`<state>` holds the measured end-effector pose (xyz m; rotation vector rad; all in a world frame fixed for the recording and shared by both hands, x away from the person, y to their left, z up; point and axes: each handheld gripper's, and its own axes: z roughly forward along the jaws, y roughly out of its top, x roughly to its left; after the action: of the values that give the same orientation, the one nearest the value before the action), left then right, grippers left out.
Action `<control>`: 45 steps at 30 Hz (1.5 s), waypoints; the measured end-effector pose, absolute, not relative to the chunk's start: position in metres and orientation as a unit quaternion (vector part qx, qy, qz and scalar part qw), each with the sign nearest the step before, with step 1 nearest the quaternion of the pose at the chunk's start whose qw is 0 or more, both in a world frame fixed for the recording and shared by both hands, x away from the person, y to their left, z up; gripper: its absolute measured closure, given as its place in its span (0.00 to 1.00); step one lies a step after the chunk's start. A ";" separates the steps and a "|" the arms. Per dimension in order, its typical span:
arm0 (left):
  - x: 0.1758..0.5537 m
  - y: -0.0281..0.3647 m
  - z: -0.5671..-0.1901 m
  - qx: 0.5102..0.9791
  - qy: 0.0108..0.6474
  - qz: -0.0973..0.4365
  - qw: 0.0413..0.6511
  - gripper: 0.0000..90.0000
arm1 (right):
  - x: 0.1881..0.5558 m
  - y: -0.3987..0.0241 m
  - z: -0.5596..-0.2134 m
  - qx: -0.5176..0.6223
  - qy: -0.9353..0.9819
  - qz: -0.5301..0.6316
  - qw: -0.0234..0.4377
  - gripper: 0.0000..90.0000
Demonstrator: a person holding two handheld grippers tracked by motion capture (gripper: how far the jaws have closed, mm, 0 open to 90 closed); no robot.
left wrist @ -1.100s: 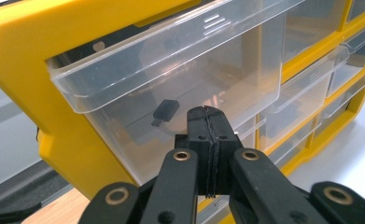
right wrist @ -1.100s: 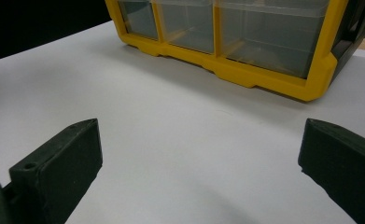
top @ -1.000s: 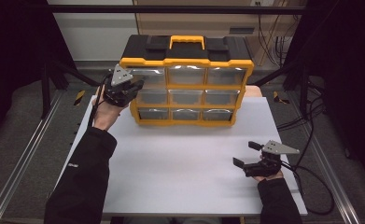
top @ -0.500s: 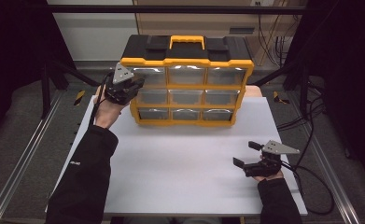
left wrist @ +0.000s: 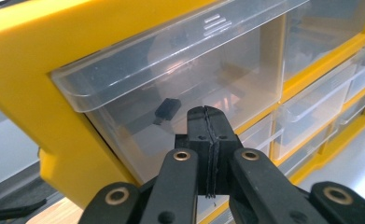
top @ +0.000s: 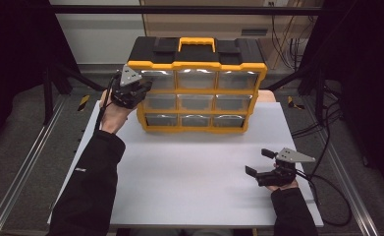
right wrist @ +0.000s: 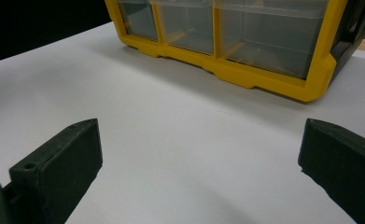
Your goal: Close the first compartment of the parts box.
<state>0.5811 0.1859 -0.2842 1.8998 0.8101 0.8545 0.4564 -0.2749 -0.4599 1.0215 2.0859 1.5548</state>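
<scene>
Organizer [top: 199,88] – stood upright on bench [top: 189,172] | left tool [left wrist: 208,144] – jaws together, empty, tips right before top-left drawer [left wrist: 171,88]; no shift since a second before, drawer unopened | right tool [top: 265,164] – jaws apart, idle, organizer well ahead.

you have a white rectangular counter [top: 179,167] in front of you, set between two grey metal rails [top: 17,177] on the grey floor [top: 32,108]. black cables [top: 322,132] trail over the floor at your right. behind the counter stands a beige cabinet [top: 204,22], with a white wall panel [top: 96,34] to its left.
</scene>
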 end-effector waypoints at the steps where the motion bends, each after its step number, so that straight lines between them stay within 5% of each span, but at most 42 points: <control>1: 0.580 0.185 -0.284 0.762 0.328 0.344 0.440 0.99 | 0.456 -0.275 -0.460 0.360 0.735 0.548 0.173 0.00; 11: 0.567 0.189 -0.284 0.762 0.334 0.314 0.457 0.88 | 0.456 -0.275 -0.460 0.361 0.734 0.549 0.173 0.00; 22: 0.547 0.200 -0.297 0.754 0.331 0.265 0.502 0.41 | 0.456 -0.275 -0.460 0.360 0.735 0.549 0.173 0.00; 30: 0.531 0.207 -0.307 0.743 0.331 0.249 0.526 0.17 | 0.456 -0.275 -0.460 0.360 0.734 0.549 0.173 0.00; 36: 0.520 0.212 -0.315 0.744 0.322 0.243 0.533 0.04 | 0.456 -0.274 -0.460 0.361 0.734 0.549 0.172 0.00; 45: 0.507 0.217 -0.329 0.740 0.315 0.237 0.545 0.01 | 0.456 -0.274 -0.460 0.361 0.734 0.549 0.172 0.00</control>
<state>0.5070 0.2171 -0.3292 1.7564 0.7477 0.5619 0.4564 -0.2743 -0.4600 1.0231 2.0824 1.5588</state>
